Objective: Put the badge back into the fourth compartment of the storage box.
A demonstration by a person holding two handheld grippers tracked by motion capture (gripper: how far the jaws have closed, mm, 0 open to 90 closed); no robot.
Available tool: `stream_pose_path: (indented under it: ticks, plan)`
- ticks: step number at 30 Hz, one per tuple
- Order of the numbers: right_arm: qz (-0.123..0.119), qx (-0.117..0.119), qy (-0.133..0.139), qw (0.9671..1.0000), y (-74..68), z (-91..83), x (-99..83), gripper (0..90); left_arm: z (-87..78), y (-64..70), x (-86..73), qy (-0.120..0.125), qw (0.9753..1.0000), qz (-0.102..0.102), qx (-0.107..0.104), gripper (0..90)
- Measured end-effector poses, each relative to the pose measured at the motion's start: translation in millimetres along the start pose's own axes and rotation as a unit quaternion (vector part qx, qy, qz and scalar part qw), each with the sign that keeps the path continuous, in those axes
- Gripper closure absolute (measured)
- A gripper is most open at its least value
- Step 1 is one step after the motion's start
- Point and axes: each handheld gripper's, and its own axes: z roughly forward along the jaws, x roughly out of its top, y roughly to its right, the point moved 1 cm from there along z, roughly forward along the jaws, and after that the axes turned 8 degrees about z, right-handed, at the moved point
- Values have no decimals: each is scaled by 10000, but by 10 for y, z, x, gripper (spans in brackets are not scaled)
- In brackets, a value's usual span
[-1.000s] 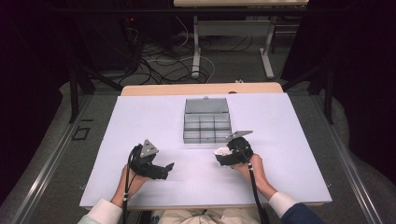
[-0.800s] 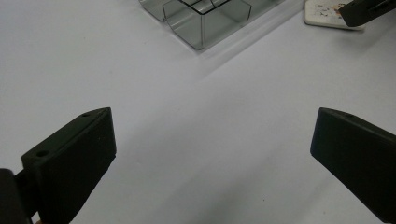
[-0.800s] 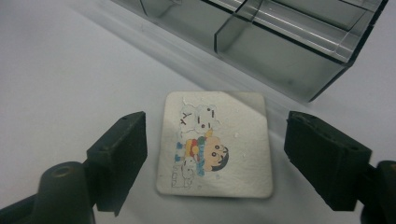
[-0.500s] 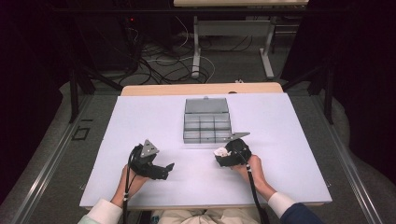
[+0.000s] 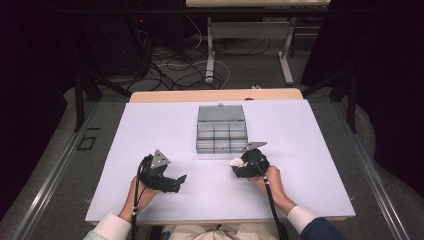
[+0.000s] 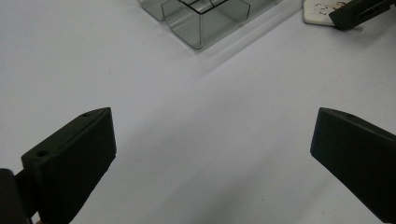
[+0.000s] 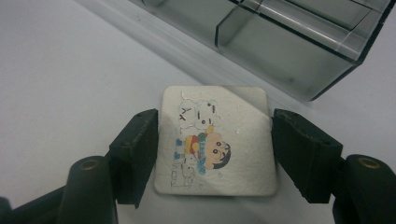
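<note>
A small white square tile (image 7: pixel 215 140) with a cartoon child printed on it lies flat just above the white table, and my right gripper (image 7: pixel 215 144) is shut on its two side edges. From above, the tile (image 5: pixel 234 162) shows at the tip of the right gripper (image 5: pixel 236 167), just in front of a clear compartment box (image 5: pixel 220 149). My left gripper (image 5: pixel 179 182) rests at the front left, open. Its jaws stand wide apart over bare table (image 6: pixel 212 158), with nothing between them.
The clear box has its lid (image 5: pixel 221 113) folded back and its compartments look empty. One box corner (image 6: pixel 205 23) and the held tile (image 6: pixel 317 11) sit at the top of the left gripper view. The white table (image 5: pixel 310 150) spreads around the box.
</note>
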Motion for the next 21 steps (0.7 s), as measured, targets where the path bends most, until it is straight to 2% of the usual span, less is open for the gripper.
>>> stream_pose_path:
  ticks: [5,7,11,17,18,21]
  plan:
    - [-52,29,-6,10000,7,0,3,326,-1,2,0,-1,10000,1,-3,0]
    - [-134,40,-109,9998,17,-10,12,326,0,3,0,1,10000,-5,-3,0]
    - [-159,115,-31,9998,18,3,15,326,1,1,1,9,10000,3,-8,0]
    - [-216,180,-125,9995,-13,-16,29,326,-6,-5,0,22,10000,18,-12,0]
    - [-331,160,-182,9992,-8,-29,36,326,-9,-4,0,9,10000,9,-8,0]
    - [-259,252,-41,9993,-23,-39,46,326,-11,-5,0,12,10000,14,-10,0]
